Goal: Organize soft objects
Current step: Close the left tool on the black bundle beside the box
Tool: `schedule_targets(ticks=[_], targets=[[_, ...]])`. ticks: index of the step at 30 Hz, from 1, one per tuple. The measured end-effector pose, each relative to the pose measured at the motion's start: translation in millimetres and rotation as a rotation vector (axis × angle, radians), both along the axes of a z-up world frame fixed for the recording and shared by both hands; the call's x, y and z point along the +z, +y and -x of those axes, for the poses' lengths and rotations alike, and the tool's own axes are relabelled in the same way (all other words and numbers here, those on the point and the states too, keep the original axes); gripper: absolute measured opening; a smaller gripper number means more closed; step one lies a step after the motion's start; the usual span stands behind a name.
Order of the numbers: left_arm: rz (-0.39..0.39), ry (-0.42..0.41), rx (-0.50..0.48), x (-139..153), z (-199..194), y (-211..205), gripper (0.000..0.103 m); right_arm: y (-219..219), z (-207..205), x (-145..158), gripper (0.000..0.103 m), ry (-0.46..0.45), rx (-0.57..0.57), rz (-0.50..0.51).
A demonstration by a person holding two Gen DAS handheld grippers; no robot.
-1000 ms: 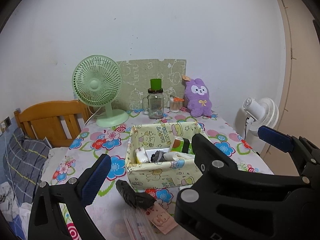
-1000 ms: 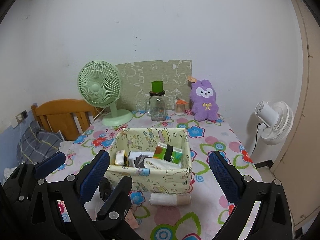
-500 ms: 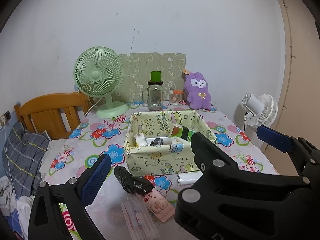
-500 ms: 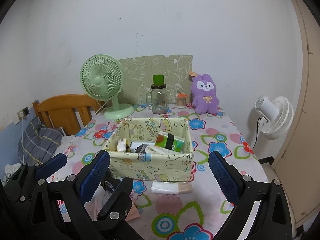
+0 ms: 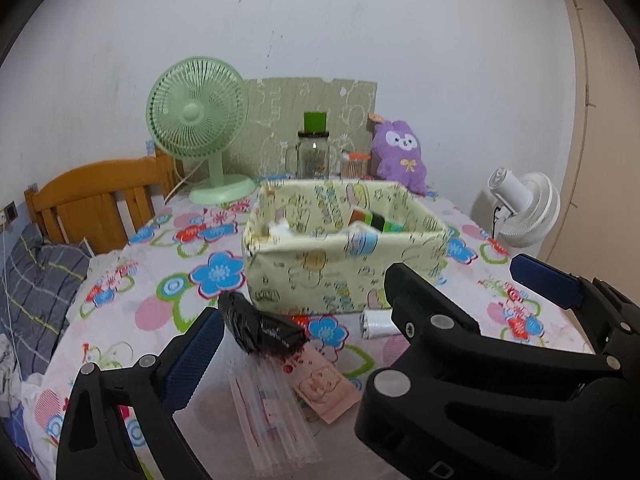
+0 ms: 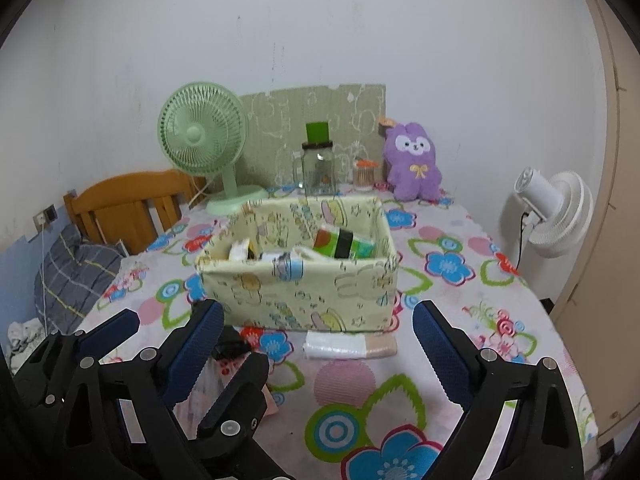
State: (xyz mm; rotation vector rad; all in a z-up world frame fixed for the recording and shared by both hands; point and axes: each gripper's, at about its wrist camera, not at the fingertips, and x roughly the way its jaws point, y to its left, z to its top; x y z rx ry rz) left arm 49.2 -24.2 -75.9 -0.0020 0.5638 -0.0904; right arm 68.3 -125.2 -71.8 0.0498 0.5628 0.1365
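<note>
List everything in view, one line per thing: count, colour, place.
fabric box: 1, pale yellow print, table centre, holding small packs
black bundle: 1, black, in front of box, left
white roll: 1, white and beige, in front of box, right
pink packet: 1, pink, near table edge
clear sleeve: 1, transparent, beside pink packet
plush rabbit: 1, purple, back right
desk fan: 1, green, back left
glass jar: 1, clear with green top, back centre
small jar: 1, orange lid, beside plush
floor fan: 1, white, right of table
tablecloth: 1, floral
left gripper: fingers blue, open
right gripper: fingers blue, open
</note>
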Motion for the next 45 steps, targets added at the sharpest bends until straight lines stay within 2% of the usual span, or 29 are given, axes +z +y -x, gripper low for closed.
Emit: schedule_targets(ticks=[7,16,23,33,35,40,45], targets=[[-0.019,0.041,0.027,-18.1,-15.3,4.3,0.096,3.4,-15.9,-19.6,0.097,0.058,0.005,0.003],[-0.028,0.074,0.054,-31.9,-33.3,14.1,0.095,11.0,-33.4,-34.6,0.097,0.093,0.020,0.005],[-0.046,0.102,0.060,-43.0,-47.3,17.9,0.084,13.7,-46.7,-48.1,0.097,0.126,0.015,-0.001],[-0.054,0.126,0.082,-48.1,-59.1,22.8,0.084,18.1,-58.6,-54.8,0.097,0.147,0.011,-0.020],[-0.055,0.133,0.086,-49.9,-62.3,23.4,0.079,18.3,-62.1,-56.7,0.097,0.155,0.013,-0.026],[-0.061,0.153,0.097,-53.9,-68.4,24.9,0.076,18.6,-67.8,-61.7,0.097,0.174,0.010,-0.029],[-0.065,0.179,0.123,-58.0,-74.2,27.9,0.063,18.2,-70.0,-65.0,0.097,0.188,0.013,-0.036]])
